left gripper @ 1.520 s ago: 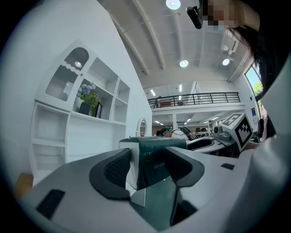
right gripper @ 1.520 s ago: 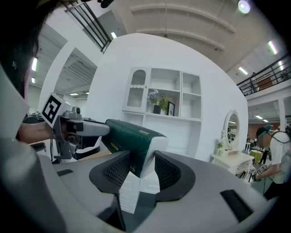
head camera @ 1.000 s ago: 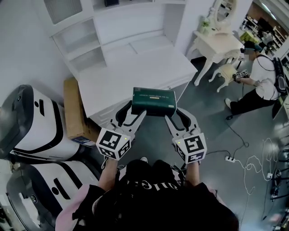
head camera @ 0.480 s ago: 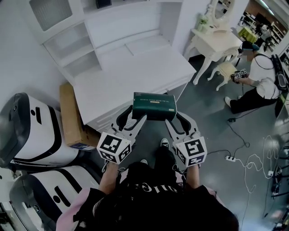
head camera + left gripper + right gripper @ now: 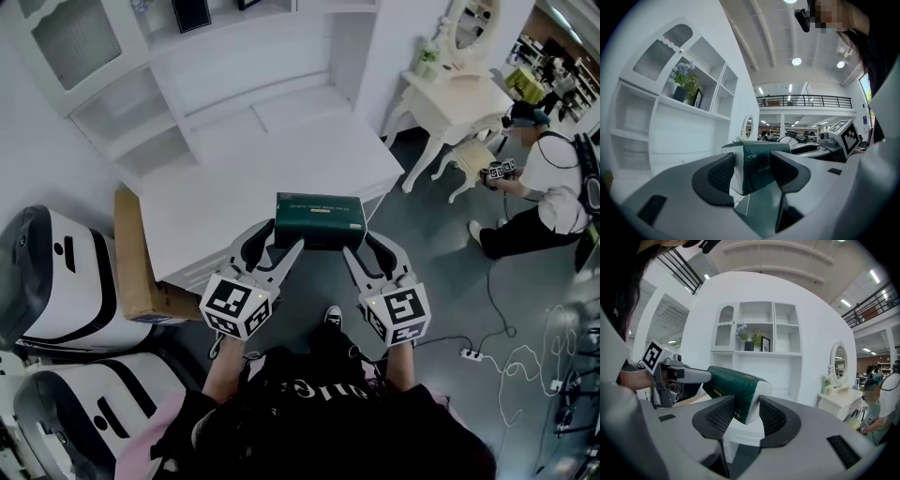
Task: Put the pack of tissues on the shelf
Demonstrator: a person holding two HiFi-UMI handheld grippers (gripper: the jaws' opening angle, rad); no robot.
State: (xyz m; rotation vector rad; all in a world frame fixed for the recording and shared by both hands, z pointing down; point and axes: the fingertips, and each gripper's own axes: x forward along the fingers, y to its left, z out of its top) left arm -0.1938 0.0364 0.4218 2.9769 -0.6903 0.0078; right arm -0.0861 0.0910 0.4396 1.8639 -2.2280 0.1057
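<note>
A dark green pack of tissues (image 5: 320,220) hangs in the air between both grippers, just off the front edge of the white desk (image 5: 253,173). My left gripper (image 5: 275,234) is shut on its left end (image 5: 752,166); my right gripper (image 5: 361,239) is shut on its right end (image 5: 740,397). The white shelf unit (image 5: 141,112) rises behind the desk, with open cubbies at the left. In the right gripper view the shelf unit (image 5: 759,336) shows straight ahead, holding flowers and a picture frame.
A cardboard box (image 5: 131,253) leans at the desk's left side, beside white-and-black machines (image 5: 56,272). A white dressing table (image 5: 450,89) with a mirror and stool stands at the right. A person (image 5: 548,183) crouches at the far right; cables and a power strip (image 5: 469,354) lie on the floor.
The desk and shelf unit have slid down and nearer in the head view as I moved toward them. Both grippers keep the same hold on the pack.
</note>
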